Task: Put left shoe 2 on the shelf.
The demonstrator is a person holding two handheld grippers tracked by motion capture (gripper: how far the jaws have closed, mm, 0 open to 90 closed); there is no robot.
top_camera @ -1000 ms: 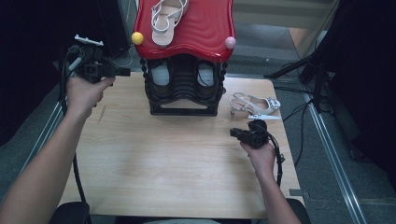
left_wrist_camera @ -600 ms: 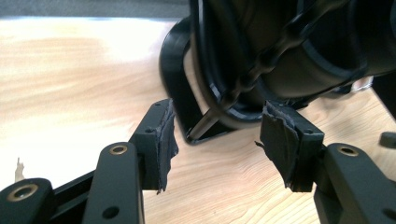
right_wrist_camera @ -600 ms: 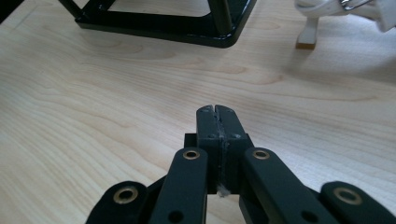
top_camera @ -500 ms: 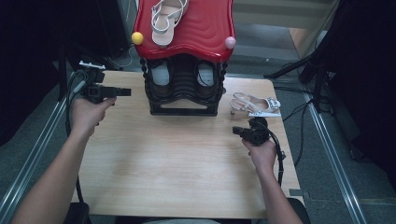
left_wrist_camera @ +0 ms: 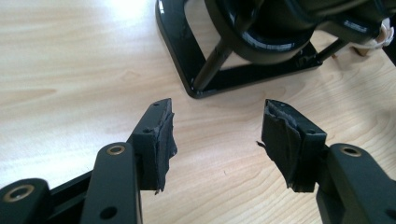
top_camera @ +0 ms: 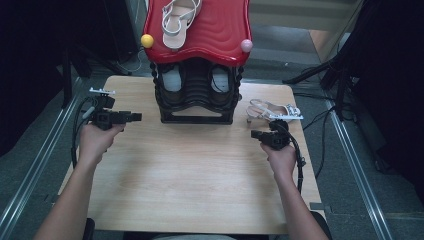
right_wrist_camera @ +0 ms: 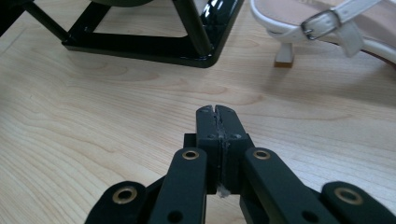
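Right hand-held gripper (right_wrist_camera: 217, 109) sits clamped tight on nothing, its view catching the white sandal (right_wrist_camera: 322, 28) at one o'clock. Left hand-held gripper (left_wrist_camera: 217, 128) gapes empty, jaws just opening, black rack (left_wrist_camera: 243, 51) at twelve. From above, another sandal (top_camera: 177, 20) tops the rack's red shelf (top_camera: 220, 35) on the bench (top_camera: 190, 180).

White strappy sandal (top_camera: 274, 111) lies on its side on table, just right of black shoe rack (top_camera: 196, 97).

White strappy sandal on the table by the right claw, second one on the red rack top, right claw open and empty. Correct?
Not quite: the right claw is shut and empty, as the right gripper view shows. The white strappy sandal on the table and the second one on the red rack top are right.
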